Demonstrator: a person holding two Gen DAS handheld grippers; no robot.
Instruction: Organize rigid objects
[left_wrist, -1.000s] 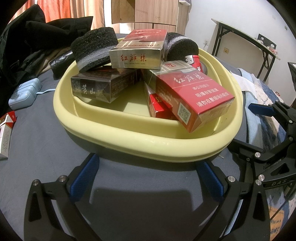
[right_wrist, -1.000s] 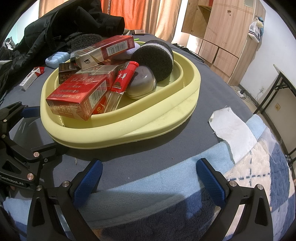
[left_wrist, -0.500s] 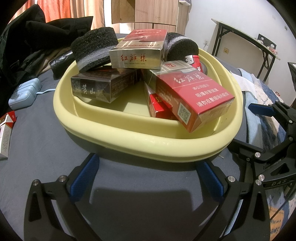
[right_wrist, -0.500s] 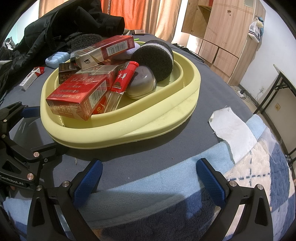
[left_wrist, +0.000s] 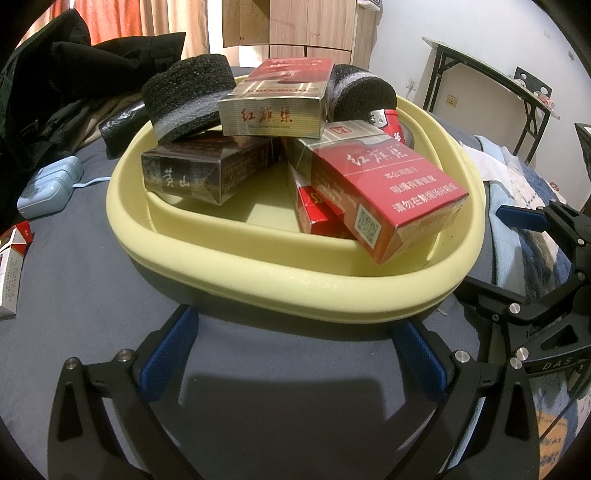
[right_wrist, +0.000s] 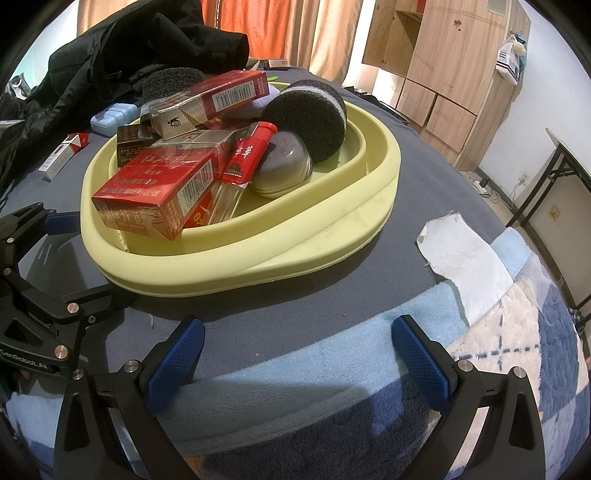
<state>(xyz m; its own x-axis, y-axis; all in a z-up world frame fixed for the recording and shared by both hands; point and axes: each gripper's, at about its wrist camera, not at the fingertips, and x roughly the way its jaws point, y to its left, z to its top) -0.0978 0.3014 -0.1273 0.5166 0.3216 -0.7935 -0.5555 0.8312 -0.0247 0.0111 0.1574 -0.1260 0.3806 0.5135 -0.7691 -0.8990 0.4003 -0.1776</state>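
A pale yellow basin (left_wrist: 295, 284) (right_wrist: 332, 229) sits on a grey-blue bed cover. It holds several cigarette cartons: a large red one (left_wrist: 391, 192) (right_wrist: 155, 188), a dark brown one (left_wrist: 199, 170), a silver-and-red one (left_wrist: 273, 107) on top. It also holds two black foam rolls (left_wrist: 188, 96) (right_wrist: 310, 114), a red lighter (right_wrist: 247, 158) and a clear domed case (right_wrist: 284, 162). My left gripper (left_wrist: 295, 350) is open and empty just before the basin's near rim. My right gripper (right_wrist: 299, 354) is open and empty, a little short of the basin.
A red-and-white cigarette pack (left_wrist: 11, 266) (right_wrist: 62, 155) and a light blue pill case (left_wrist: 48, 184) (right_wrist: 114, 114) lie left of the basin. Dark clothes (left_wrist: 55, 92) are piled behind. A white cloth (right_wrist: 465, 258) lies on the blue checked blanket at right.
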